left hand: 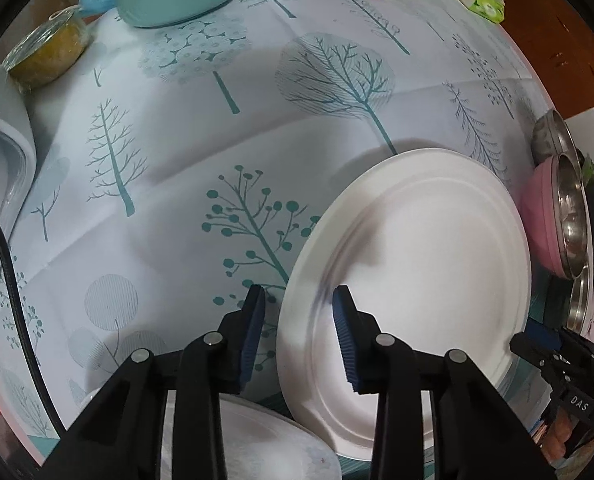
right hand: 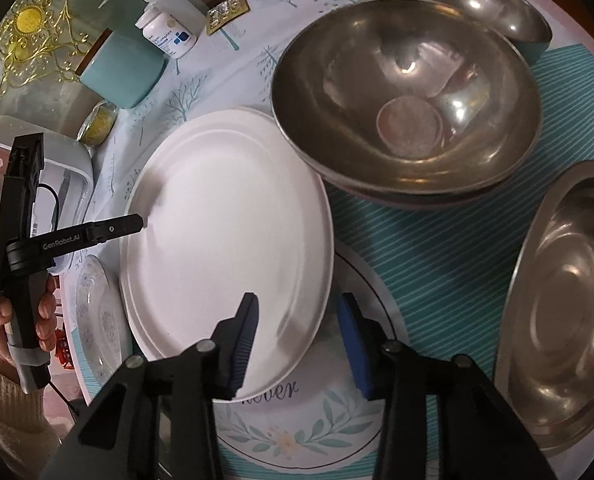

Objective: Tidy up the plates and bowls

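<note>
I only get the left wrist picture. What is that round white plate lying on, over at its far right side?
Observer: The round white plate overlaps a round ceramic plate with a painted leaf pattern and a dark ring, which your view does not show.
Operator: And that shiny metal at my right edge, is it a single bowl?
Observer: No. There is a large round steel bowl, and a smaller steel bowl with a teal outside stands behind it.
Operator: Is the other gripper holding anything?
Observer: No. The right gripper is open, with one finger over the white plate and the other over the leaf-patterned plate.
</note>
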### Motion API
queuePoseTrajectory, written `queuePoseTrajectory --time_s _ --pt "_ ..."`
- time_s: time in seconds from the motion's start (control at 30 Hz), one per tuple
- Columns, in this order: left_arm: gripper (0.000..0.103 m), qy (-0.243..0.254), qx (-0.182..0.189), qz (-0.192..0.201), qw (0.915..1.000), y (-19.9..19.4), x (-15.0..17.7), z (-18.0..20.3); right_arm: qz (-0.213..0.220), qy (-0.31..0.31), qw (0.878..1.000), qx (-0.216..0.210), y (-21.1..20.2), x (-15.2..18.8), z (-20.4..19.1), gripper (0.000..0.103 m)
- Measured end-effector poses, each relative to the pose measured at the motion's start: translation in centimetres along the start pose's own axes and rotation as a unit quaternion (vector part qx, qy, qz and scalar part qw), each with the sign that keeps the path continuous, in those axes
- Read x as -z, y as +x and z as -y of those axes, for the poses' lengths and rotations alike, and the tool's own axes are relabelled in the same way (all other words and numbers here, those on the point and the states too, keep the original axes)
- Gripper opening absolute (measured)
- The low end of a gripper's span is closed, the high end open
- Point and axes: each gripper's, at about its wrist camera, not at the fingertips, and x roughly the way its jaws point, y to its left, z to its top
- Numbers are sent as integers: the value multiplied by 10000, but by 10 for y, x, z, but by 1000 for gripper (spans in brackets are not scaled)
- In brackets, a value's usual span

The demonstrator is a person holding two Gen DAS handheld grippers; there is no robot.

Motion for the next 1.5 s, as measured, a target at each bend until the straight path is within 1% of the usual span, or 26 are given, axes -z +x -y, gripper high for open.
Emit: queuePoseTrajectory --time_s 0.03,0.07,0.1,0.2,0.27,0.37,0.47,0.57,0.63,0.7,0.83,0.9,1.03,1.13,1.2,1.3,1.33,1.4,1.43,1.5 --pt "33 19 2 -7 10000 0 -1 0 -6 -6 10000 -5 1 0 0 32" --pt "24 38 28 -19 10000 1 -1 2 -15 -17 10000 4 2 1 -1 31" --pt "22 50 48 -53 10000 2 -1 4 -14 -30 10000 58 3 1 -1 29" --pt "22 117 -49 -32 9999 2 1 8 52 -68 9998 153 3 1 -1 22" --pt "22 136 -113 -17 9998 1 0 8 87 -67 9998 161 2 0 0 21" --pt "22 55 -95 67 9999 -8 2 12 139 -90 9997 180 -2 -1 1 20" --pt "22 -104 -2 178 9998 -25 2 14 176 -128 9995 208 -7 -1 1 20" --pt "22 -152 121 280 9994 -46 6 19 182 -147 9995 231 -15 -1 1 19" --pt "22 -100 14 386 9992 -62 10 24 197 -153 9995 193 -19 -1 1 19" --pt "22 -97 -44 454 9989 -74 15 28 127 -120 9998 -11 -21 -2 2 19" --pt "22 -241 -71 570 9981 -98 34 29 210 -247 9995 -8 -31 1 -5 19" --pt "22 -266 -61 667 9974 -114 49 31 231 -310 9992 -86 -42 6 -6 19" --pt "22 -381 121 793 9960 -140 85 42 332 -580 9976 -158 -70 20 -7 19" --pt "22 -445 231 880 9949 -154 122 61 340 -758 9963 -226 -92 35 1 19" --pt "22 -538 330 918 9938 -157 154 76 320 -878 9954 -229 -104 48 9 19" --pt "22 -696 415 833 9932 -148 204 100 192 -1131 9933 -126 -118 71 24 20" --pt "22 -774 427 750 9933 -140 220 108 121 -1220 9924 -81 -120 78 28 20" --pt "22 -959 466 531 9929 -121 251 123 -87 -1415 9899 21 -122 96 43 20" --pt "22 -1039 484 444 9924 -112 261 127 -178 -1483 9888 63 -122 103 49 20" --pt "22 -1269 559 114 9903 -85 288 141 -388 -1612 9860 184 -119 115 61 20"
